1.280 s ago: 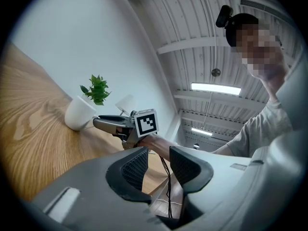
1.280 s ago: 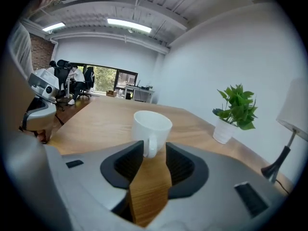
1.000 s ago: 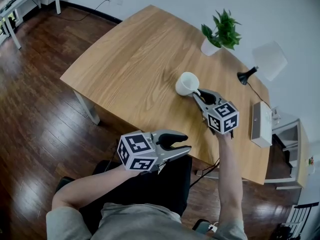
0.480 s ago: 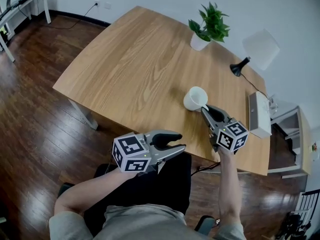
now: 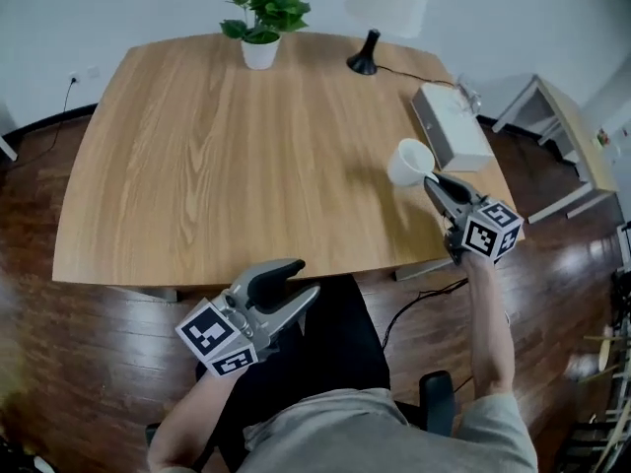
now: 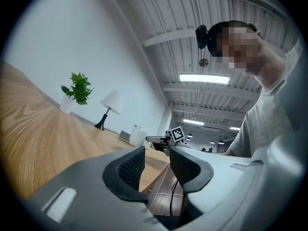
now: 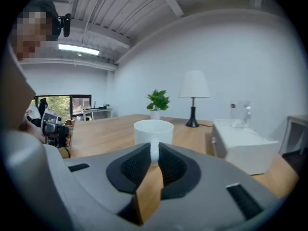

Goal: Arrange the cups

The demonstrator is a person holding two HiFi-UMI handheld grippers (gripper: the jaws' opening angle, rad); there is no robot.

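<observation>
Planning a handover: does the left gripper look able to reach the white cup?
Probably yes: bare table lies between the open left gripper and the white cup, though the right gripper clamps its handle.

A big wooden table (image 5: pixel 246 166) stands on a dark wood floor (image 5: pixel 59 343). At its far edge sit a green plant in a white pot (image 5: pixel 261 52) and a black lamp (image 5: pixel 363 63) with a white shade. A white box (image 5: pixel 452 138) lies near the right edge. A white cup (image 5: pixel 409 162) is just beside the box; I can't tell if it touches the wood.
</observation>
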